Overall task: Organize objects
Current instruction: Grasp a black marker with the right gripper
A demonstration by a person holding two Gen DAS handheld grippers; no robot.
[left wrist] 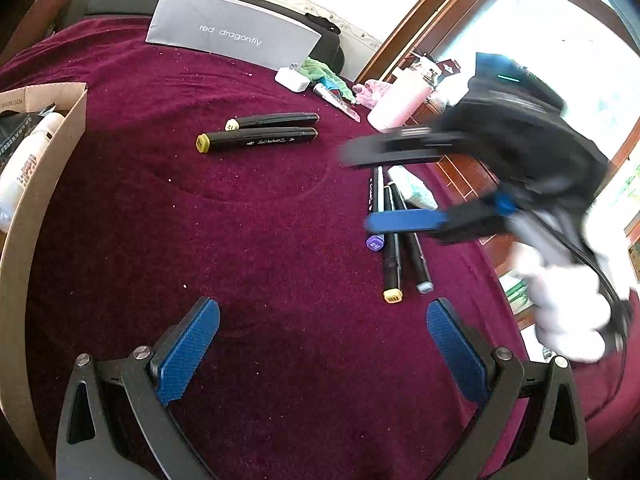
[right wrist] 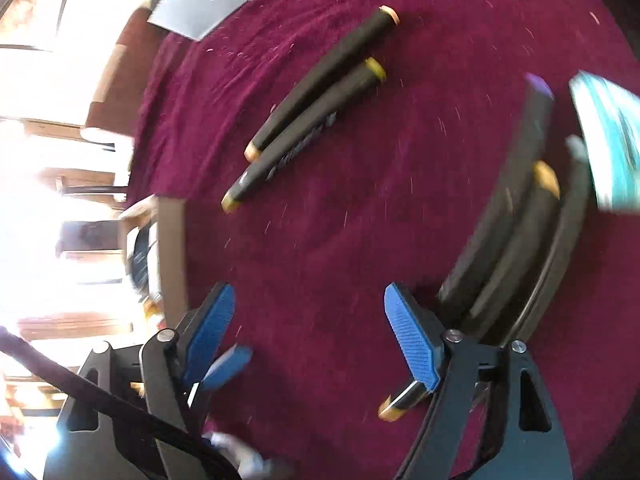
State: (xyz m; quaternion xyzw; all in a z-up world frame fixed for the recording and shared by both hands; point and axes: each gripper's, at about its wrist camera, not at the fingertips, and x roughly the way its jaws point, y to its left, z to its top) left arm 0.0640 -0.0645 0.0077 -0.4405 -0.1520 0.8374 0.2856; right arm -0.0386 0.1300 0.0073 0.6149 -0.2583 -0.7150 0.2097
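Observation:
Two black markers with yellow caps (left wrist: 260, 136) lie side by side mid-cloth; they show again as the two markers (right wrist: 312, 100) in the blurred right wrist view. Three more black markers (left wrist: 394, 248) lie near the right edge, with purple, yellow and grey caps. My right gripper (left wrist: 360, 190) hovers open just over their far ends. In its own view the right gripper (right wrist: 308, 300) has only cloth between its pads, and the three markers (right wrist: 512, 208) run under its right finger. My left gripper (left wrist: 322, 312) stands open over bare cloth, holding nothing.
A cardboard box (left wrist: 44, 200) with a white bottle (left wrist: 24, 160) stands at the left. A grey "red dragonfly" box (left wrist: 236, 32), a white charger (left wrist: 292, 80), a green cloth (left wrist: 320, 70) and a pink bottle (left wrist: 396, 104) sit at the back. A tissue pack (left wrist: 412, 190) lies beside the three markers.

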